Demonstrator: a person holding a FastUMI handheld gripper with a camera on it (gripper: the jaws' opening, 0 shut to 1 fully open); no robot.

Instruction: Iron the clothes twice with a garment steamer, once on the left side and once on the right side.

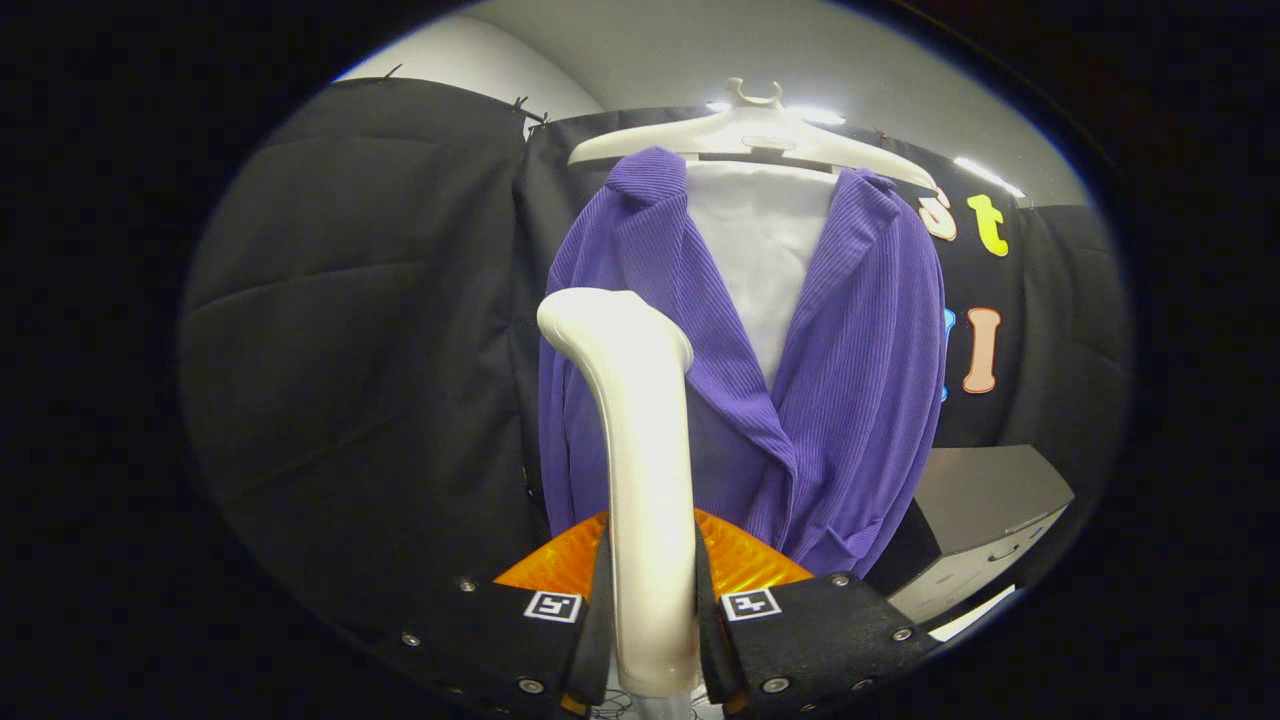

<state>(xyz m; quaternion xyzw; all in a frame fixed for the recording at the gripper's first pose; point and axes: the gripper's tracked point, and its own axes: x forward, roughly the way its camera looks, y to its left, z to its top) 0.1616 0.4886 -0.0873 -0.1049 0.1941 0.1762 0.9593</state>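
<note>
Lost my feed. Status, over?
Tool shut on steamer handle. Steamer head up against purple jacket's left-hand panel, on white hanger. Nothing in the way.

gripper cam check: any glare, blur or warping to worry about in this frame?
Gripper view: ceiling lights blow out behind the white hanger, washing its hook; strong fisheye bending curves the booth wall; the purple jacket stays sharp, ribbing readable; the steamer handle, clamped in the gripper, is bright and nearly featureless; the grey cabinet beyond looks dim.
</note>
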